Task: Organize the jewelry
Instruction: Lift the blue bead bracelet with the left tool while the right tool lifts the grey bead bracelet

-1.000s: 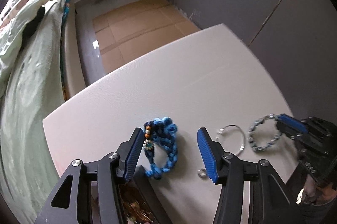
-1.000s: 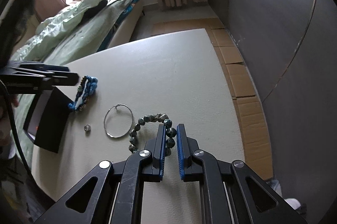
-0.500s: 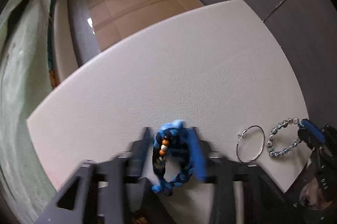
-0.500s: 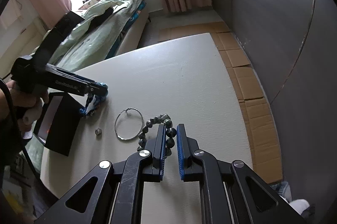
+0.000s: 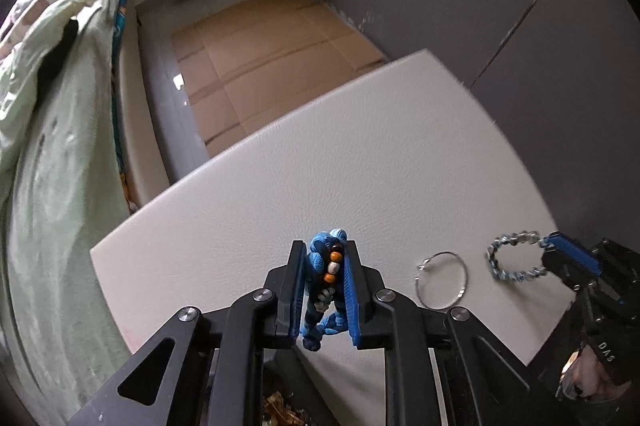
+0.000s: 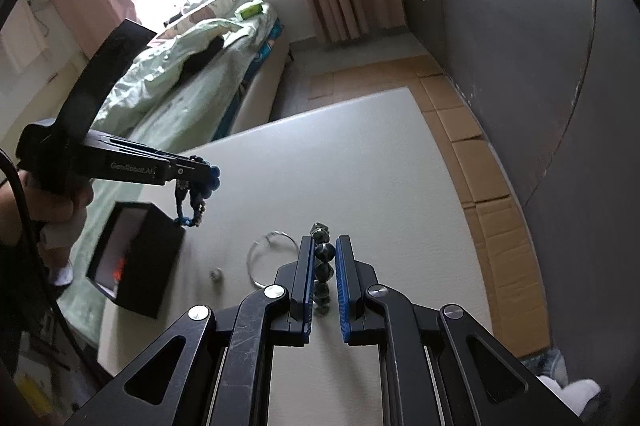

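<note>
- Since 1 s back: left gripper (image 5: 322, 288) went from spread jaws around the blue braided bracelet (image 5: 325, 282) on the table to clamped on it and raised; bracelet now hangs clear of the white table (image 5: 320, 166).
- Left jaws: closed on the blue bracelet, pads pressing both sides; loop hangs down below the fingertips in the right wrist view (image 6: 196, 196).
- Right gripper (image 6: 322, 280): jaws narrowed around the grey beaded bracelet (image 6: 323, 266), beads in a line between the pads. Whether the pads actually pinch cannot be told; the strand still seems to lie on the table.
- Black box (image 6: 132, 258): open, at the near left table edge, directly below and slightly behind the left gripper's load. Bracelet's low end is just beside the box's far rim.
- Key relation: hanging bracelet's long axis is vertical, box mouth faces up, so the drop needs a short pull back toward the holder. Left hand is far nearer the box than the right.
- Loose on the table between the 2 grippers: thin metal hoop (image 6: 268, 256), small ring (image 6: 216, 273).
</note>
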Available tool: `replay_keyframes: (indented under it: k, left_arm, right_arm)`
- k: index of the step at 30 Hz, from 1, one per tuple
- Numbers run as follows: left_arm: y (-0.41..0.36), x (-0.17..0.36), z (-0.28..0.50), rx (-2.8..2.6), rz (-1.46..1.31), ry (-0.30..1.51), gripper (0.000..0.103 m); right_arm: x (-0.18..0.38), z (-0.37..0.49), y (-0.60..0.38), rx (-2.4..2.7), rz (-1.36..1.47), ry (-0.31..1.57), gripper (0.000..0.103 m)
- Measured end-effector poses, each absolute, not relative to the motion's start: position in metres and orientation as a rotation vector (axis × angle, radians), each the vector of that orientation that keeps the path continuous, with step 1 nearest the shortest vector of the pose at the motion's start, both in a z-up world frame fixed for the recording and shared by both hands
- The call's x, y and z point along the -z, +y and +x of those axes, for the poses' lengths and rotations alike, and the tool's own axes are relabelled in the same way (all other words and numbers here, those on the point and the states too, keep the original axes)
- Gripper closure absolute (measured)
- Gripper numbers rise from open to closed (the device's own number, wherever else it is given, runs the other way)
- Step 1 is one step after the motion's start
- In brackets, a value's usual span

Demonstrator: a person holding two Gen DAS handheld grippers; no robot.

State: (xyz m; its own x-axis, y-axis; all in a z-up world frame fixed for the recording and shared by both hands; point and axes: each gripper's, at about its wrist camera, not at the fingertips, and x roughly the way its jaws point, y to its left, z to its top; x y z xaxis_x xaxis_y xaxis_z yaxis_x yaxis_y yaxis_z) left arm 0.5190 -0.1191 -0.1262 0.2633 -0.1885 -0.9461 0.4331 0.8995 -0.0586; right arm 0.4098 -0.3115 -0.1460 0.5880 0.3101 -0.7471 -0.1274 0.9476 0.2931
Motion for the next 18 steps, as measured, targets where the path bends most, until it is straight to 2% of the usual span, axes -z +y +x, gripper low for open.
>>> replay_keyframes:
  k: [9,18]
  left_arm:
    - [-0.104,0.077,0.497,0.43,0.179,1.142,0.085]
    - [-0.069,0.053,0.471,0.425,0.122,1.084,0.085]
  right_arm:
    - [0.118,0.403,-0.292,-0.287,0.207,0.858,0.092]
    - [0.086,0.394,-0.262,-0.324,0.162,0.812,0.092]
